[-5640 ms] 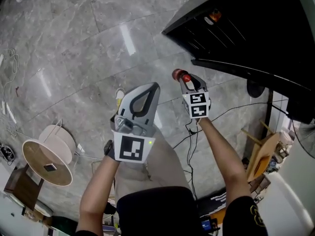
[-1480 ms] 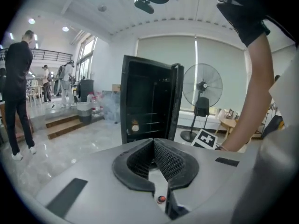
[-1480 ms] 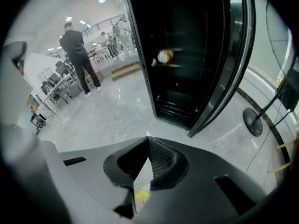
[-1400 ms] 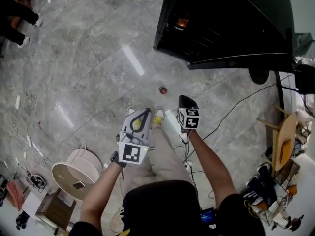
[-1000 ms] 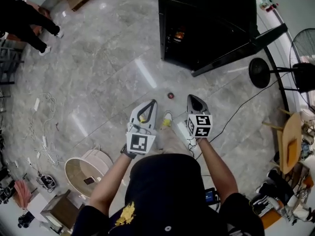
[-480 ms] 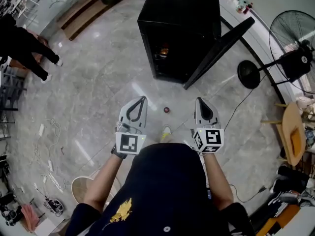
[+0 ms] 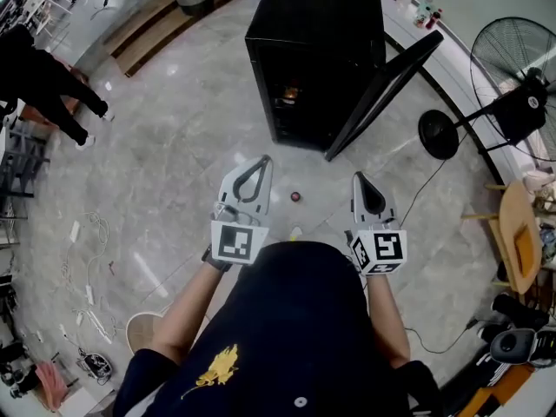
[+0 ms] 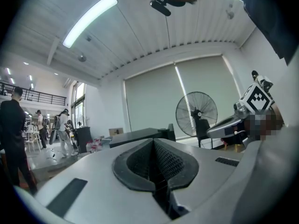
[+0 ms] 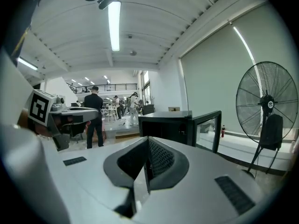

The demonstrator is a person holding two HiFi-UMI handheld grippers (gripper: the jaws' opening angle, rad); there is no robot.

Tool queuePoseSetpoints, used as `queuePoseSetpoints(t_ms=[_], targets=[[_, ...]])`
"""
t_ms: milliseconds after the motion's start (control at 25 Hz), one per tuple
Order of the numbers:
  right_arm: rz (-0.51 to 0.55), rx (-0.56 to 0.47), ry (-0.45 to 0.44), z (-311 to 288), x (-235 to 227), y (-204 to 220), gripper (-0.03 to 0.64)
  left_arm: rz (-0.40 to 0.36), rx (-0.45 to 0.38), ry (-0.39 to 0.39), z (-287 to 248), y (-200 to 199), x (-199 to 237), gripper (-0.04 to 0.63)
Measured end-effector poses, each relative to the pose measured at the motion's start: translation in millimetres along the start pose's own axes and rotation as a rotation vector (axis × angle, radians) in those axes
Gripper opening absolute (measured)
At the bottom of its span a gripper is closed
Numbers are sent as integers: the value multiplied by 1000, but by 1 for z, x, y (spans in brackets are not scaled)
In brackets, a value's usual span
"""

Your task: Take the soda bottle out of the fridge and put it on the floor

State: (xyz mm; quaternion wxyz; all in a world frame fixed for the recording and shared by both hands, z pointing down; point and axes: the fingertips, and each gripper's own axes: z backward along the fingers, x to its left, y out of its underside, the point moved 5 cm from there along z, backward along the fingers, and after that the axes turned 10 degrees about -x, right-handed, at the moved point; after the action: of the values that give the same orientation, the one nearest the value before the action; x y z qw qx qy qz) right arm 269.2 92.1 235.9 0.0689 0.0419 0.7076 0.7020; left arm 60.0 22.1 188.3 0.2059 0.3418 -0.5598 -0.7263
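Backed off from fridge (image 7: 317, 59), leaving bottle (image 7: 295, 196) alone on floor (image 7: 174, 163), short of open door (image 7: 382, 94). Holding left gripper (image 7: 258, 162) and right gripper (image 7: 364, 181) pressed together, pinching nothing. Looks like task done.

No words or numbers are legible; only square coded markers (image 7: 236, 243) show on the left gripper (image 7: 259, 162) and right gripper (image 7: 361, 181).

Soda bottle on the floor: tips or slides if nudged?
The soda bottle seems upright, only its red top showing: probably tippy. The floor looks glossy, so it may slide first. Once down, it would likely roll.
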Motion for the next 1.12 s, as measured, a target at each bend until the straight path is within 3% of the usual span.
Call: queuePoseSetpoints(t_ms=[160, 360, 600, 880, 960, 1120], targets=[[42, -19, -46, -3, 16, -5, -5, -54, 2, 23, 9, -7, 1, 17], [60, -54, -74, -7, 29, -11, -5, 71, -37, -78, 15, -9, 8, 17], [60, -84, -74, -9, 34, -15, -5, 75, -47, -104, 15, -14, 7, 17], [50, -110, -103, -14, 22, -26, -5, 65, -5, -83, 9, -14, -4, 17], [58, -122, -114, -18, 16, -32, -5, 45, 3, -75, 5, -15, -6, 17], [82, -106, -136, -18, 5, -38, -5, -76, 35, -15, 1, -19, -15, 17]])
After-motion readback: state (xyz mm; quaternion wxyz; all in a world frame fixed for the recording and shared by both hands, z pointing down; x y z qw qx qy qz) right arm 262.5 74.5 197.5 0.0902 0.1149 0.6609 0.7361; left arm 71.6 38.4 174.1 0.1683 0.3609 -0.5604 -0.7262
